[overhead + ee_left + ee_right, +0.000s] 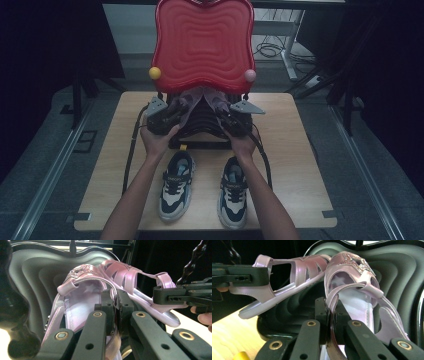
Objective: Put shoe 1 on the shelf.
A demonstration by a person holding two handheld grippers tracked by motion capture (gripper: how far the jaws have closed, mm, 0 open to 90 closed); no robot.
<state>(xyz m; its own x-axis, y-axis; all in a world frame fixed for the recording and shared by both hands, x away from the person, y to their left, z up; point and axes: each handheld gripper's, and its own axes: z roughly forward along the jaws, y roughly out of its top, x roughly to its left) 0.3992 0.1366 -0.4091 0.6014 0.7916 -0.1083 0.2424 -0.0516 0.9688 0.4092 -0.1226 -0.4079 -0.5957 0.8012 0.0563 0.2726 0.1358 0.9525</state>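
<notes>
You hold a pink sandal in each gripper, above an open black case with a red wavy lid (202, 42) standing upright at the far side of the wooden surface (295, 150). Your left gripper (113, 312) has its jaws nearly shut on the heel strap of the left sandal (80, 297), a thin grip that lets the shoe hang toe-forward toward the case's ribbed black interior (32, 282). Your right gripper (328, 315) pinches the strap of the right sandal (352, 282) the same way. The two sandals meet toe to toe, touching over the case, likely so they go in or come out as a pair. Nearer you, two navy and white sneakers (176, 185) sit side by side on the surface, apart from the case, out of the working path.
</notes>
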